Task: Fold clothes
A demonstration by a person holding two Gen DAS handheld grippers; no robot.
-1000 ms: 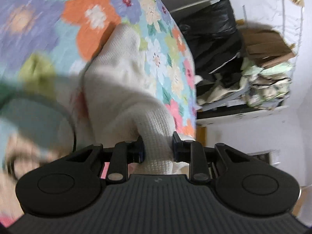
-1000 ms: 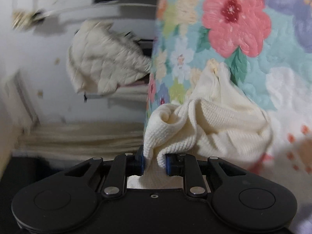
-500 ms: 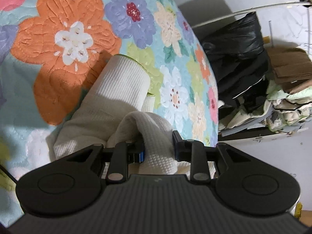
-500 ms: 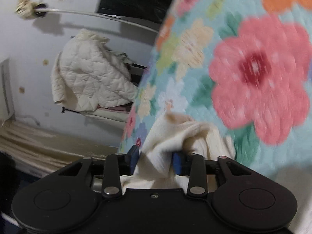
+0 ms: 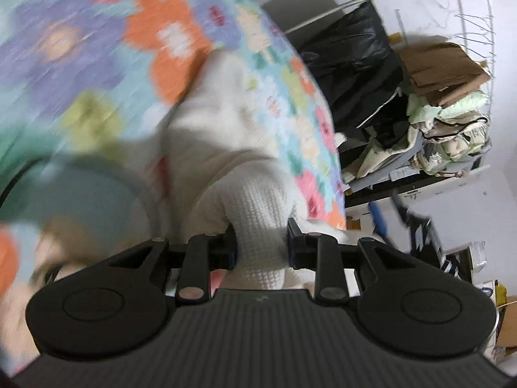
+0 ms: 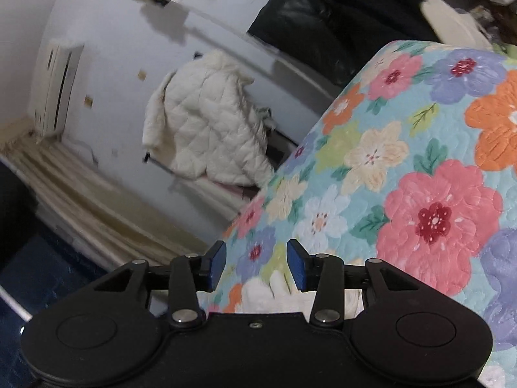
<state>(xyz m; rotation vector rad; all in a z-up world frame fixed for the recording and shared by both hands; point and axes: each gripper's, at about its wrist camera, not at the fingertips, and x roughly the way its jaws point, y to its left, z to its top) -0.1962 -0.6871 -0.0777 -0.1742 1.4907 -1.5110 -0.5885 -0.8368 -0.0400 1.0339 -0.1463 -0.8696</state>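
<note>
The left tool (image 5: 261,242) is clamped on a thick bunch of a cream waffle-knit garment (image 5: 239,148); its two fingers press into the fabric from either side, and the cloth fills the whole gap between them. From that grip the garment runs away from the camera and spreads over a floral quilt (image 5: 97,48), which covers a bed. Much of the left wrist view is smeared by motion, so the far end of the garment and a blurred teal shape (image 5: 80,200) on the left cannot be made out clearly.

The right tool (image 6: 255,260) stands wide, its blue-padded fingers (image 6: 217,260) well apart and gripping nothing. Between and just below them a small part of the cream garment (image 6: 268,294) shows, lying on the quilt (image 6: 404,177) close under the tool body; whether the pads touch the fabric cannot be told. The tool sits over the edge of the bed.

Beyond the bed, a white quilted jacket (image 6: 206,123) hangs against a pale wall. On the other side, a rack (image 5: 452,103) carries dark clothing, cardboard and crumpled light green cloth.
</note>
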